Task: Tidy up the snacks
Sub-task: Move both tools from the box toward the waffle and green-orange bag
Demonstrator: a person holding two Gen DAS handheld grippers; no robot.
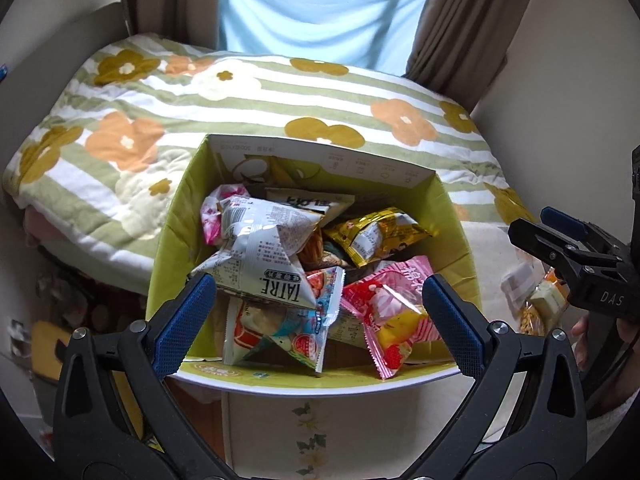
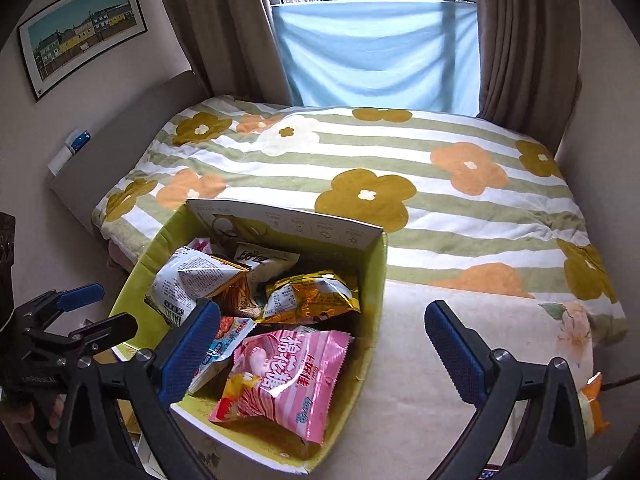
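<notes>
Snack packets piled loose inside the green cardboard box (image 2: 370, 280): collection point, open top for drop-in. Pink marshmallow packet (image 2: 280, 376) uppermost, at the box's near wall. Right gripper (image 2: 324, 344) above the box's near right corner, jaws spread wide, nothing between. Left gripper (image 1: 316, 320) over the box, jaws apart, empty. Unsorted packets (image 1: 536, 304) right of the box.

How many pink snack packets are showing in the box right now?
2. One pink striped packet lies on top at the near side of the green box; a smaller pink packet peeks out at the far left corner. Others may be buried.
</notes>
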